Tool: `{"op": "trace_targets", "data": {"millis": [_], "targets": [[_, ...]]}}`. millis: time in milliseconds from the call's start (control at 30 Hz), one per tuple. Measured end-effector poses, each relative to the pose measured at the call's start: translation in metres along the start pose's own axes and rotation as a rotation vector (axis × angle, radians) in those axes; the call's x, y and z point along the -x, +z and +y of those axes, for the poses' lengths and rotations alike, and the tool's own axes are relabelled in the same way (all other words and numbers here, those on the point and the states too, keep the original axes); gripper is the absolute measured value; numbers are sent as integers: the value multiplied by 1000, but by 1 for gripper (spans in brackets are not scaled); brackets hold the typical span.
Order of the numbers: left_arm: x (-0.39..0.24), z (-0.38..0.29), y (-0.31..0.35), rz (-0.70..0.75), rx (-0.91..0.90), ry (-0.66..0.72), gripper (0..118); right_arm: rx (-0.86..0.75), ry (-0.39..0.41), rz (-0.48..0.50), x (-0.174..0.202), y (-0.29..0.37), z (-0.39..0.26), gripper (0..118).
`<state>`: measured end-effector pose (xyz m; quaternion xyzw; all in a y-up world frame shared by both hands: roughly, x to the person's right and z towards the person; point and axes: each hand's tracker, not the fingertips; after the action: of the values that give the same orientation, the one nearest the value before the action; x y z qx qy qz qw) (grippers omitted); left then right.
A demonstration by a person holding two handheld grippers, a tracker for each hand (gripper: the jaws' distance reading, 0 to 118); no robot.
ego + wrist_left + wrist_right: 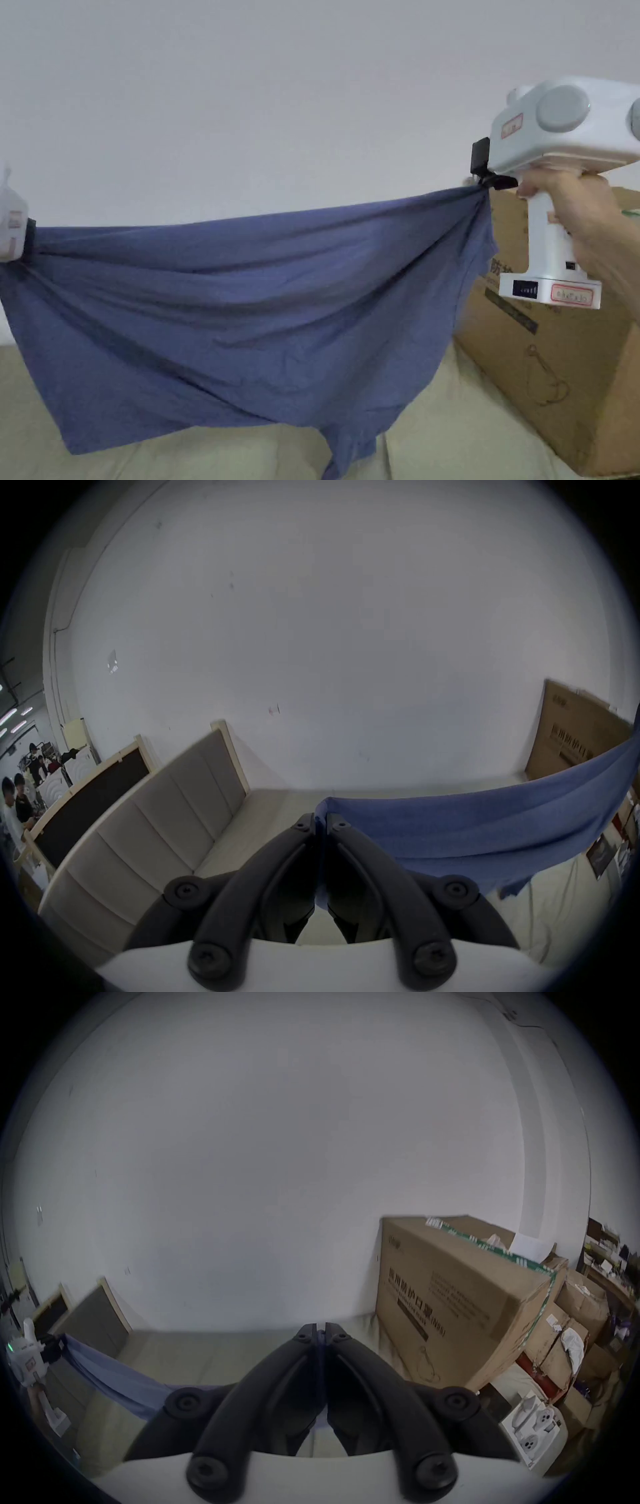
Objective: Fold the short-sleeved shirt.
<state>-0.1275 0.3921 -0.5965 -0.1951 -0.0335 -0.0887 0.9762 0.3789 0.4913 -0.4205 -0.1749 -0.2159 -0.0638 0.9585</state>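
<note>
A blue short-sleeved shirt (250,312) hangs stretched in the air between my two grippers, sagging down toward the beige bed. At the left edge of the head view my left gripper (25,250) is shut on one end of it; in the left gripper view the black jaws (321,821) pinch the blue cloth (485,826), which runs off to the right. My right gripper (490,181), held by a hand, is shut on the other end, higher up. In the right gripper view its jaws (320,1329) press together on a thin strip of cloth, and the shirt (114,1376) trails left to the other gripper.
A large cardboard box (562,362) stands on the right, close behind the right gripper, with more boxes (571,1338) stacked beyond it. The beige bed (475,431) lies below, its padded headboard (156,826) at the left. A white wall is behind. People (15,802) are far off at the left.
</note>
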Motion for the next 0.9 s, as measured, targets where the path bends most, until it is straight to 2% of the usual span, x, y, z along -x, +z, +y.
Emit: {"op": "trace_targets", "data": {"millis": [100, 167, 300, 367, 433, 567, 600, 733, 833, 900], "targets": [[-19, -51, -38, -3, 113, -43, 4, 110, 41, -27, 1, -45, -54, 2], [-33, -93, -62, 8, 194, -65, 4, 205, -2, -16, -2, -74, -99, 2], [-48, -176, -98, -41, 390, -20, 4, 403, -17, -30, -12, -118, -205, 2], [-51, -213, -100, -63, 453, -42, 4, 518, -53, -21, -21, -128, -258, 2], [-47, -242, -85, -79, 448, -54, 4, 565, -54, -21, -35, -130, -298, 2], [-27, -285, -38, -106, 455, -53, 4, 599, -78, -20, -59, -84, -363, 2], [-16, -299, -34, -108, 456, -49, 4, 628, -62, 8, -64, -68, -377, 2], [4, -330, 31, -133, 463, -16, 4, 657, -28, 6, -76, 9, -424, 2], [20, -357, 87, -128, 448, -102, 4, 672, -52, 32, -89, 86, -453, 2], [32, -380, 128, -124, 454, -137, 4, 688, -36, 32, -94, 137, -473, 2]]}}
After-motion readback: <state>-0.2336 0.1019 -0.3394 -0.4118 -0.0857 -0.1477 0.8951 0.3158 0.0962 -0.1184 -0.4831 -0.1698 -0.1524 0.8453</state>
